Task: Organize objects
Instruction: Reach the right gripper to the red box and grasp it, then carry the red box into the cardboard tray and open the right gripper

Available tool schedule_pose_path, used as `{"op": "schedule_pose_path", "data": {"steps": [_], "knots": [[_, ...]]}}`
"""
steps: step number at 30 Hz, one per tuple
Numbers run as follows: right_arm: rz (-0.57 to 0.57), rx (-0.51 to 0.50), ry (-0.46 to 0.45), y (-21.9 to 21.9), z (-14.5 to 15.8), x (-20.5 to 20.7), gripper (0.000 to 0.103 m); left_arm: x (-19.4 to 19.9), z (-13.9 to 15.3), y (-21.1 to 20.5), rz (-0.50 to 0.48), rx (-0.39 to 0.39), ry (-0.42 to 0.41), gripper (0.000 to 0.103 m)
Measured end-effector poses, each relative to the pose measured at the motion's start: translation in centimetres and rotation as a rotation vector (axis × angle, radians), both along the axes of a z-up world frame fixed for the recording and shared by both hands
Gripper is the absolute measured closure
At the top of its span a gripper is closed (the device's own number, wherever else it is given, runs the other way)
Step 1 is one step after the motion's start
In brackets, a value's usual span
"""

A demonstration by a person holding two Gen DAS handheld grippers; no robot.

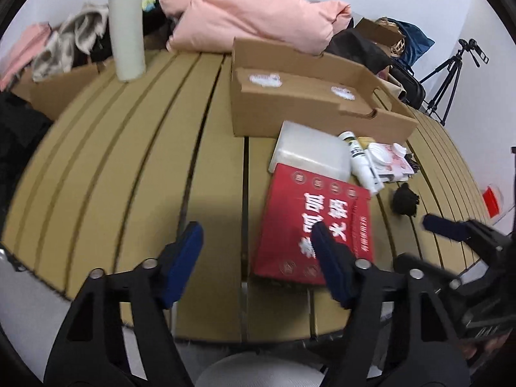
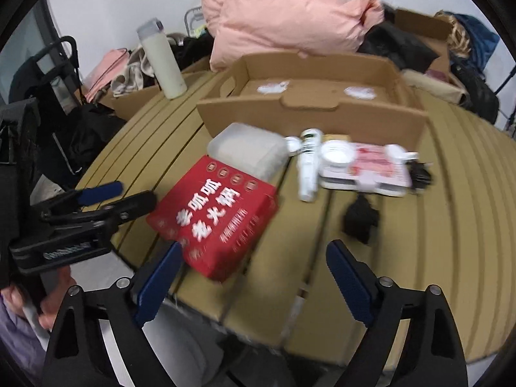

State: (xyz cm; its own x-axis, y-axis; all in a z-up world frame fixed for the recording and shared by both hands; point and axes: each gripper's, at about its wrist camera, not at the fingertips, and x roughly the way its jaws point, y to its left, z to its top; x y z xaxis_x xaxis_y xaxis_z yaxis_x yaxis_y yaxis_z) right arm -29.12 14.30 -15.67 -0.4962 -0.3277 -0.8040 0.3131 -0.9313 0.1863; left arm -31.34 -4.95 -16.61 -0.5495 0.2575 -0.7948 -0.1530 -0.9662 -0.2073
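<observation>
A red box with white characters lies on the slatted tan table near its front edge. Behind it sit a translucent plastic box, a white tube, a pink-white flat pack with a white lid on it and a small black object. An open, empty cardboard box stands behind them. My left gripper is open and empty, its right finger over the red box's near edge. My right gripper is open and empty, just in front of the red box.
A tall white bottle stands at the far left of the table. A pink quilted jacket, bags and clothes pile up behind. A camera tripod stands at the right. The table's front edge is close below my grippers.
</observation>
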Motion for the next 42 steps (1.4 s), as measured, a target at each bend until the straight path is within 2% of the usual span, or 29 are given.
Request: {"op": "schedule_pose_path", "data": {"steps": [2, 3, 4, 5, 6, 7, 10, 11, 13, 16, 17, 20, 22, 26, 28, 30, 32, 36, 39, 42], "knots": [[0.011, -0.013, -0.027, -1.5, -1.3, -1.0, 0.012, -0.8, -1.5, -0.3, -0.007, 0.041, -0.053, 0.042], [0.015, -0.011, -0.036, -2.0, -1.8, -1.2, 0.014, -1.0, -2.0, -0.3, -0.014, 0.059, -0.073, 0.049], [0.023, 0.003, -0.044, -2.6, -2.5, -1.5, 0.019, -1.0, -2.2, -0.3, -0.021, 0.072, -0.081, 0.049], [0.022, 0.032, -0.047, -3.0, -3.0, -1.8, 0.034, -0.8, -2.2, -0.4, -0.02, 0.09, -0.083, 0.051], [0.019, 0.06, -0.054, -3.2, -3.3, -1.9, 0.037, -0.7, -2.1, -0.4, -0.021, 0.097, -0.091, 0.052], [0.011, 0.029, -0.049, -2.6, -3.1, -1.8, 0.04, -0.5, -2.1, -0.2, -0.02, 0.103, -0.102, 0.053], [-0.056, 0.068, -0.01, -0.6, -2.7, -1.3, 0.042, 1.2, -2.0, 1.0, -0.062, 0.123, -0.141, 0.053], [-0.065, 0.07, -0.01, 0.0, -2.8, -1.1, 0.052, 1.8, -1.9, 1.9, -0.087, 0.111, -0.129, 0.053], [-0.054, 0.013, -0.034, 0.9, -3.1, -1.2, 0.059, 2.2, -1.9, 3.0, -0.098, 0.097, -0.117, 0.053], [-0.04, -0.05, -0.061, 1.3, -3.5, -1.7, 0.063, 1.7, -2.3, 3.5, -0.095, 0.144, -0.127, 0.059], [-0.03, -0.067, -0.066, 1.3, -3.5, -1.8, 0.07, 1.5, -2.3, 3.6, -0.083, 0.143, -0.123, 0.06], [-0.024, -0.093, -0.082, 1.4, -3.4, -1.7, 0.073, 2.0, -1.5, 3.3, -0.021, 0.129, -0.091, 0.076], [-0.022, -0.109, -0.07, 1.5, -3.0, -1.3, 0.074, 2.6, -0.7, 3.2, -0.015, 0.133, -0.065, 0.077], [-0.001, -0.1, -0.009, 1.7, -1.1, -0.3, 0.075, 2.8, 0.9, 2.8, 0.013, 0.187, -0.069, 0.077], [-0.003, -0.101, 0.0, 1.7, 0.5, -0.3, 0.075, 2.3, 3.0, 3.0, 0.016, 0.175, -0.047, 0.077], [-0.007, -0.12, -0.006, 1.9, 2.4, -0.8, 0.075, 0.9, 5.6, 3.6, -0.011, 0.147, -0.015, 0.077], [-0.007, -0.119, 0.007, 2.0, 5.1, -2.4, 0.075, -1.6, 8.2, 4.0, -0.046, 0.153, 0.018, 0.077], [0.002, -0.101, 0.088, 2.4, 10.1, -8.5, 0.075, -8.3, 12.0, 4.5, -0.087, 0.175, 0.078, 0.077], [-0.017, -0.112, 0.087, 2.5, 11.5, -13.7, 0.075, -13.8, 12.5, 4.8, -0.074, 0.18, 0.071, 0.077], [-0.032, -0.103, 0.062, 2.2, 11.4, -19.0, 0.075, -18.4, 11.3, 4.8, -0.052, 0.153, 0.057, 0.077]]}}
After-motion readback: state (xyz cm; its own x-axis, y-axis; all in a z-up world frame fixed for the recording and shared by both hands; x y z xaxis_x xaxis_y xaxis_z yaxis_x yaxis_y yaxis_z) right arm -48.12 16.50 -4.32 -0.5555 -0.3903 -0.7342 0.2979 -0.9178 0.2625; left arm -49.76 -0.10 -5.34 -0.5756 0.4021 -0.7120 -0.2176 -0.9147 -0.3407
